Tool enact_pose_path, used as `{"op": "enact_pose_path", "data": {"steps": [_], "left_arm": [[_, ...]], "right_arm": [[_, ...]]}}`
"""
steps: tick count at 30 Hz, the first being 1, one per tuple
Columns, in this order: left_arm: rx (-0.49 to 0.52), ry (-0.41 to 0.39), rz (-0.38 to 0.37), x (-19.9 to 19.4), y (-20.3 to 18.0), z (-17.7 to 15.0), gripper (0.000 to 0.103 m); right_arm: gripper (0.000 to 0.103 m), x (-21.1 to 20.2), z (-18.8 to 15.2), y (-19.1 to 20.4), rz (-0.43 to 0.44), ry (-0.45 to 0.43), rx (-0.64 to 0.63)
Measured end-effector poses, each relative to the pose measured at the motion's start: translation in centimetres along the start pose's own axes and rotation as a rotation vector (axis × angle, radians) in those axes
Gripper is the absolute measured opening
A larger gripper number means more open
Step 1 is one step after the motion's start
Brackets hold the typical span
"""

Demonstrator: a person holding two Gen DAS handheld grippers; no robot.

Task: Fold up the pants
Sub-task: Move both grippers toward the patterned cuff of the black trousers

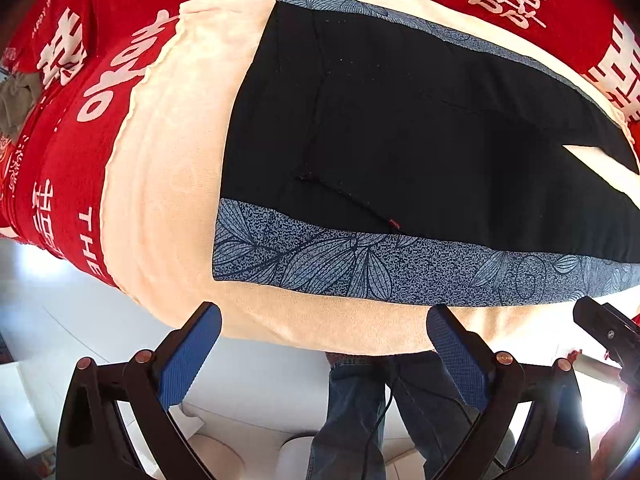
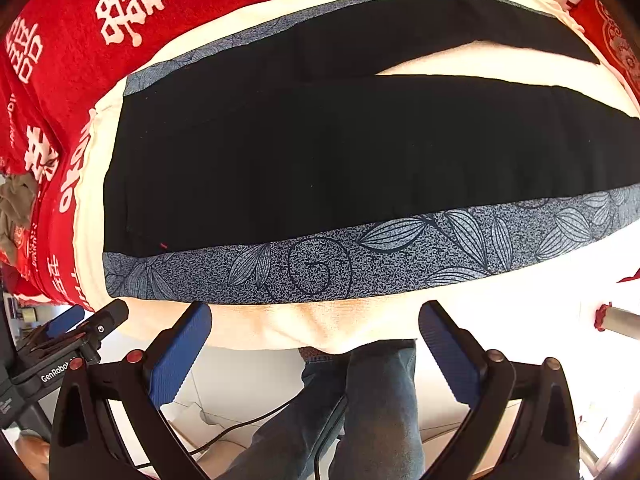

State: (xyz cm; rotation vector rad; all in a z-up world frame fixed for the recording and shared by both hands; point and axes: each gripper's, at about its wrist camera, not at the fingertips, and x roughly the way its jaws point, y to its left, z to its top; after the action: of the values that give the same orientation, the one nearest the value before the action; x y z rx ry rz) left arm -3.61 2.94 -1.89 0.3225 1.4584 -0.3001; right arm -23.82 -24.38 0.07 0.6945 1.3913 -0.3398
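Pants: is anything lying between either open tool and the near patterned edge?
Nothing visible. Only bare cream cloth separates the left tool and right tool from the pants and their patterned band.

Looking forward along each tool from just off the near edge of the surface point(image 1: 280, 320), tilted slightly down. Left view sitting close, facing the waist end of the pants point(image 1: 400, 140), catching the right tool point(image 1: 608, 332) at its right edge. Right view facing further along the legs, catching the left tool point(image 2: 72, 336) at its left. Both sharing the pants, cream towel point(image 2: 320, 324), red cloth point(image 2: 80, 60).
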Motion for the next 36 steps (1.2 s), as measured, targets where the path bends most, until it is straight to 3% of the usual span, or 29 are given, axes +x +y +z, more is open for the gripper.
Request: {"op": "enact_pose_path", "data": {"steps": [22,32,36], "left_arm": [[-0.045,0.009,-0.010,0.9,-0.3,-0.3,0.103],[-0.057,0.003,-0.041,1.4,0.0,-0.6,0.103],[-0.061,0.004,-0.034,1.8,0.0,-0.5,0.103]], "right_arm": [[0.103,0.7,0.5,-1.1,0.039,0.022,-0.010],[0.103,1.6,0.2,-1.8,0.201,0.017,0.054],[0.103,2.0,0.2,-1.5,0.198,0.014,0.035]]}}
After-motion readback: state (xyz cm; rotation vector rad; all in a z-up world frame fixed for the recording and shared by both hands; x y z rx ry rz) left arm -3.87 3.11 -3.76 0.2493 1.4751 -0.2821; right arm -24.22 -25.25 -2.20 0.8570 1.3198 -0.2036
